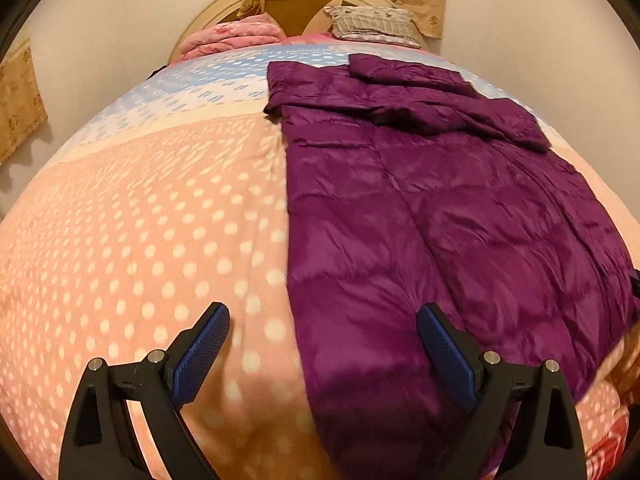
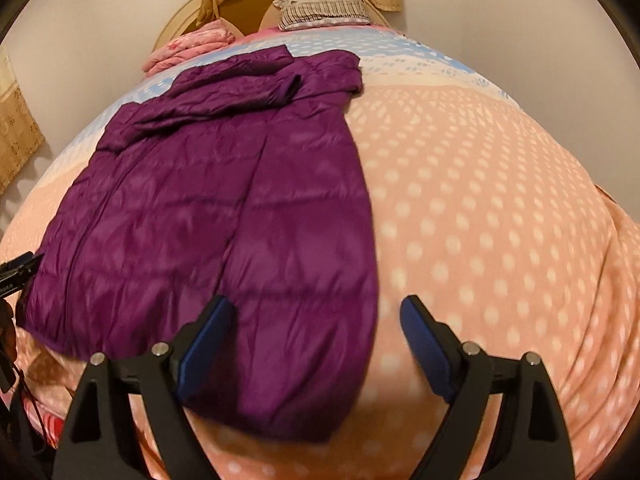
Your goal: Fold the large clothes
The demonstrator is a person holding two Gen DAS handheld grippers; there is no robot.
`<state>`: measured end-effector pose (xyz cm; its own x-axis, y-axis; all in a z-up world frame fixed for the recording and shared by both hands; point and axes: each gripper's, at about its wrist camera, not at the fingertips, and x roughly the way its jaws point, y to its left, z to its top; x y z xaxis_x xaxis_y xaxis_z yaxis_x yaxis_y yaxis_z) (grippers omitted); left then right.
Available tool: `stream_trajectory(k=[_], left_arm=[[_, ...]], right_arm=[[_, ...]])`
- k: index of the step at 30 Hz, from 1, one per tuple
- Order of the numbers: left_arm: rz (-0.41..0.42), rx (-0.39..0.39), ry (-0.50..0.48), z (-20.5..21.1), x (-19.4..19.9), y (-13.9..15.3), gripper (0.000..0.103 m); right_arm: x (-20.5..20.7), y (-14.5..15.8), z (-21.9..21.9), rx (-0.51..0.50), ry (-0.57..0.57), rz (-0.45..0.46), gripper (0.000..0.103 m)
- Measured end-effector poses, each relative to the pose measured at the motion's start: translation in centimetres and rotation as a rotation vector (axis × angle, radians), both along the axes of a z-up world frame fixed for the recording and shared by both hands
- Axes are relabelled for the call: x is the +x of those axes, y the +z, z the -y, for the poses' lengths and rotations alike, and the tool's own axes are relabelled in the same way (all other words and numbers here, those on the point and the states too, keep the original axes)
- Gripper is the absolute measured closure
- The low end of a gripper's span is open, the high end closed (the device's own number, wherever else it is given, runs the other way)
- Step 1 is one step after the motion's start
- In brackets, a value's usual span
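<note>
A purple quilted down jacket lies flat and lengthwise on the bed, with a sleeve folded across its far end. My left gripper is open and empty, hovering over the jacket's near left edge. In the right wrist view the jacket fills the left half, and my right gripper is open and empty above its near right edge. The left gripper's tip shows at the far left of that view.
The bed is covered by a pink dotted blanket with a blue band at the far end. A folded pink quilt and a striped pillow lie against the round headboard. Walls stand on both sides.
</note>
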<state>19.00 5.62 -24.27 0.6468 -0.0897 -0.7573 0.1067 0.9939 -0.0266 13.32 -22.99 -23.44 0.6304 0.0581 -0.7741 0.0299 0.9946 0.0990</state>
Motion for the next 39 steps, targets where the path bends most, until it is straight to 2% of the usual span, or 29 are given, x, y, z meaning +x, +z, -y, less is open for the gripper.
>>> stream_trajectory(k=[2,3,4,5,6,7,9,14,19,25,28,30,31,35,37,39], left_arm=[[-0.004,-0.022,-0.014,0.2,-0.6,-0.1,0.026],[-0.001,-0.024,-0.019,0.4,-0.9,0.0,0.03],[0.011,-0.003,-0.019,0.7,-1.2,0.2,0.037],[0.017,0.013,-0.023,0.9,-1.5,0.3,0.041],[0.027,0.021,-0.032,1.1,-1.8,0.5,0.064],[0.026,0.013,-0.046,1.1,-2.0,0.6,0.091],[0.034,0.025,-0.067,1.4,-2.6,1.1,0.097],[0.097,0.013,-0.107,0.7,-4.4,3.5,0.101],[0.191,-0.015,-0.141,-1.0,-7.1,8.2,0.101],[0.277,-0.133,-0.16,-4.3,-11.4,14.9,0.101],[0.347,-0.097,-0.164,-4.7,-12.8,17.8,0.101],[0.369,-0.05,-0.166,-4.6,-11.6,18.2,0.101],[0.367,-0.043,-0.163,-4.6,-10.5,18.0,0.101],[0.35,-0.031,-0.151,-4.7,-2.7,16.5,0.101],[0.354,-0.052,-0.127,-4.8,0.6,15.8,0.101],[0.358,-0.07,-0.119,-4.6,3.4,15.5,0.099]], right_arm=[[-0.6,0.0,-0.7,-0.024,0.017,0.007,0.029],[-0.8,0.1,-0.9,-0.017,0.026,0.009,0.041],[-1.1,0.0,-1.3,-0.005,0.03,0.009,0.058],[-1.2,0.2,-1.2,0.025,0.047,0.009,0.069],[-1.4,0.3,-1.2,0.059,0.058,0.011,0.083],[-1.4,0.3,-1.0,0.085,0.058,0.013,0.087],[-1.7,0.2,-0.7,0.118,0.056,0.026,0.09],[-3.5,1.8,-0.2,0.185,0.067,0.084,0.093],[-6.1,5.5,-0.1,0.214,0.098,0.174,0.094],[-10.5,12.9,-0.1,0.225,0.146,0.347,0.094],[-11.5,16.9,-0.5,0.202,0.179,0.452,0.094],[-10.3,17.8,-0.9,0.179,0.188,0.478,0.095],[-8.3,18.1,-1.1,0.178,0.19,0.482,0.095],[-0.8,16.6,-1.2,0.171,0.147,0.446,0.095],[3.4,15.6,-1.1,0.173,0.112,0.418,0.095],[5.1,14.9,-0.6,0.172,0.092,0.402,0.095]])
